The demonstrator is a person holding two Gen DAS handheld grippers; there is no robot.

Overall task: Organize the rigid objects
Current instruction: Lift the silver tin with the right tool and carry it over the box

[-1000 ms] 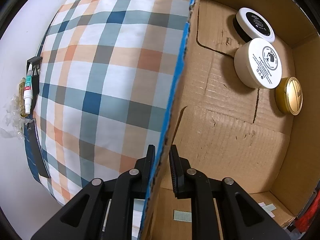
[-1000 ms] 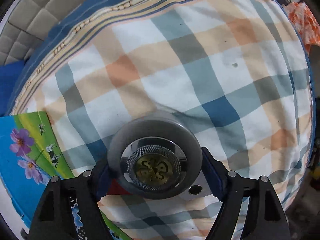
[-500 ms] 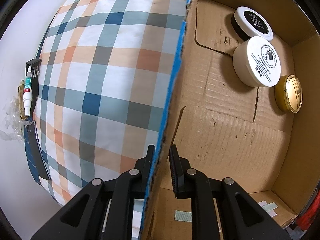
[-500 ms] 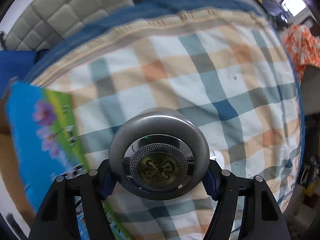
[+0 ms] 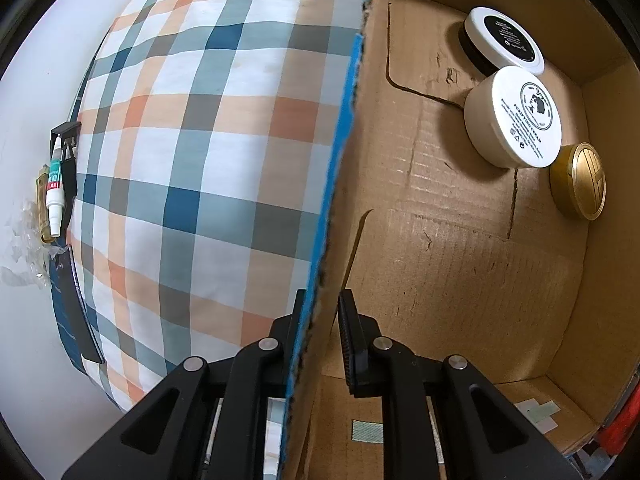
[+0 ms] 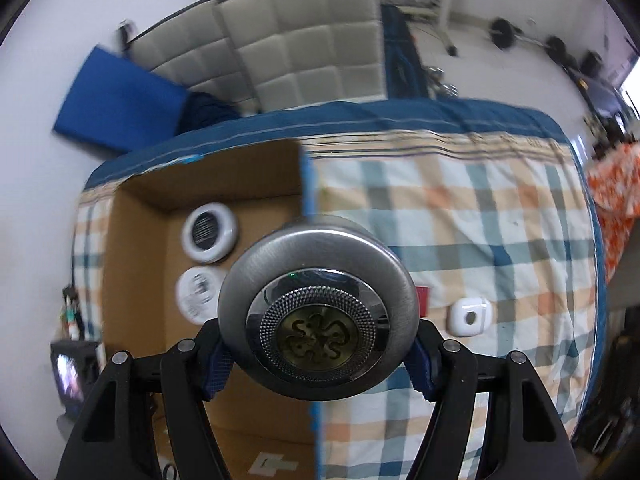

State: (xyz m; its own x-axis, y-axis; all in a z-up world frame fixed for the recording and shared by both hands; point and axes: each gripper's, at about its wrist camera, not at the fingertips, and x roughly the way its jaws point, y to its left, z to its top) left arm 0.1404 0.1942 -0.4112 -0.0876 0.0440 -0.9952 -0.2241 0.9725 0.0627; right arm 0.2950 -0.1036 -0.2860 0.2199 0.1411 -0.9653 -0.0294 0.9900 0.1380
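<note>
My left gripper (image 5: 320, 312) is shut on the blue-edged wall of the cardboard box (image 5: 340, 152) on the checked bed. Inside the box lie a white jar with a black lid face (image 5: 504, 40), a cream jar (image 5: 516, 118) and a gold tin (image 5: 580, 186). My right gripper (image 6: 318, 350) is shut on a round silver tin with a brass emblem (image 6: 318, 316), held high above the bed, over the box wall (image 6: 308, 188). Two jars (image 6: 210, 232) show in the box in the right wrist view.
A white square case (image 6: 469, 317) and a small red item (image 6: 422, 298) lie on the checked bedspread (image 6: 480, 240) right of the box. A white tube (image 5: 55, 188) hangs at the bed's side. A padded headboard (image 6: 296, 40) and a blue cushion (image 6: 116, 100) stand beyond.
My right gripper has risen with the silver tin and swung toward the box, which now shows below it. My left gripper keeps its hold on the box wall.
</note>
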